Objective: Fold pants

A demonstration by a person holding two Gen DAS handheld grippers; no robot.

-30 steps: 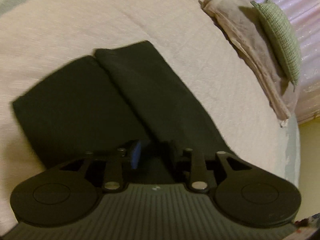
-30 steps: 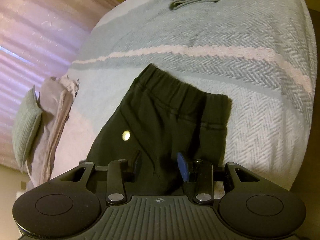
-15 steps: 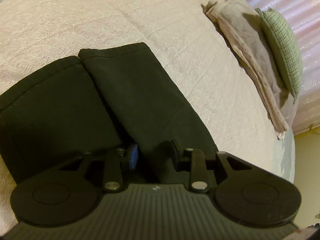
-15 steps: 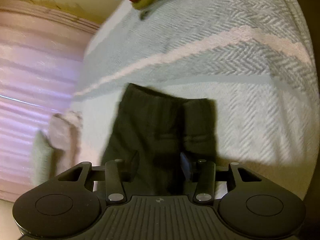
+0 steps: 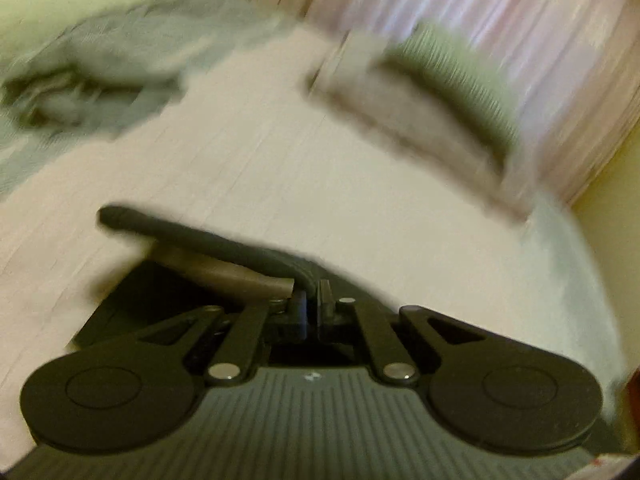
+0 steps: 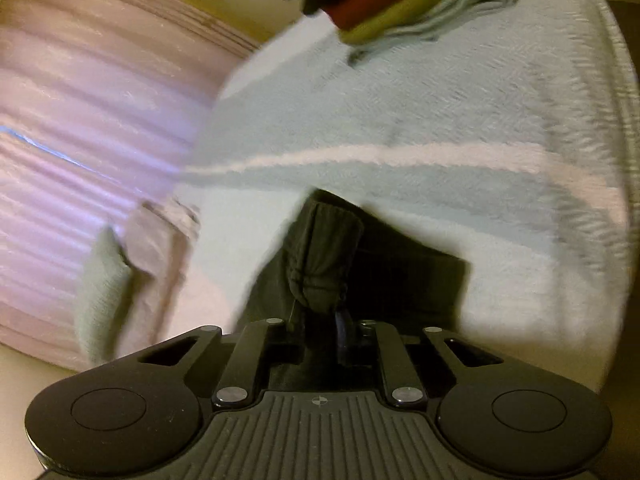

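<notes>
The dark pants (image 5: 208, 240) lie on the pale bed cover (image 5: 280, 168). In the blurred left wrist view a leg edge is lifted off the bed, and my left gripper (image 5: 312, 308) is shut on it. In the right wrist view the waistband end of the pants (image 6: 324, 256) is bunched and raised, with my right gripper (image 6: 320, 324) shut on the gathered cloth. The rest of the pants (image 6: 404, 280) lies flat behind it on the bed cover (image 6: 480, 120). The fingertips are mostly buried in dark fabric.
A green pillow (image 5: 460, 80) on a beige folded cloth (image 5: 400, 120) sits at the bed's far right edge by pink curtains (image 5: 520, 20). Grey clothes (image 5: 100, 64) lie far left. A stack of folded garments (image 6: 400, 0) sits at the far end.
Both grippers went from open over the flat pants to shut on the fabric. Each has lifted its part of the pants, and both cameras have tilted up.
</notes>
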